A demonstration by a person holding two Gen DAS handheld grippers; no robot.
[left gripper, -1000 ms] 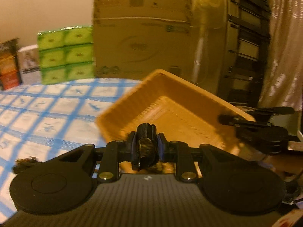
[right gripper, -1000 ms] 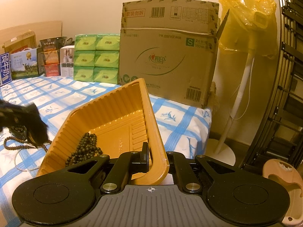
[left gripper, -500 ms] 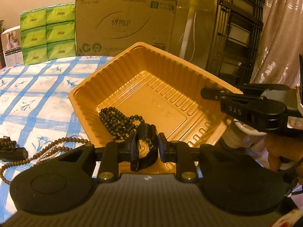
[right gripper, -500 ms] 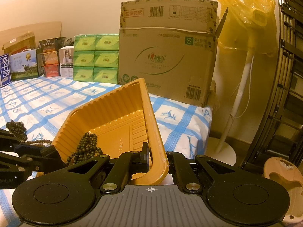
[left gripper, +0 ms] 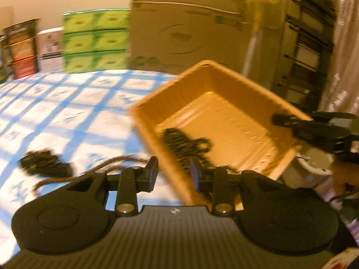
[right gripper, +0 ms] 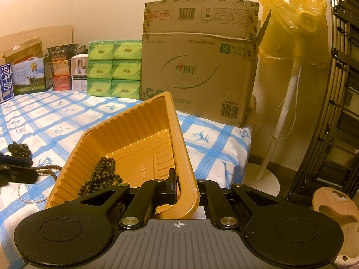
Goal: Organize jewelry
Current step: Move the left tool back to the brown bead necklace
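Note:
My right gripper (right gripper: pixel 186 186) is shut on the near rim of the orange plastic tray (right gripper: pixel 139 130) and holds it tilted over the bed's edge. A dark bead bracelet (right gripper: pixel 101 174) lies in the tray's low corner; it also shows, blurred, in the left wrist view (left gripper: pixel 184 143). My left gripper (left gripper: pixel 172 174) is open and empty, just left of the tray (left gripper: pixel 224 112). On the checked cloth lie a brown bead strand (left gripper: pixel 89 172), a dark bead cluster (right gripper: pixel 19 149) and a thin pearl strand (right gripper: pixel 33 199).
A large cardboard box (right gripper: pixel 199 67), green tissue packs (right gripper: pixel 114 67) and small cartons (right gripper: pixel 24 76) line the far side of the blue-checked bed (right gripper: pixel 56 116). A fan under a yellow bag (right gripper: pixel 291 33) and a black rack (right gripper: pixel 343 112) stand right, off the bed.
My left gripper has opened and let go of the dark bead item it held over the tray, then swung left and back. The right gripper and tray stay still.

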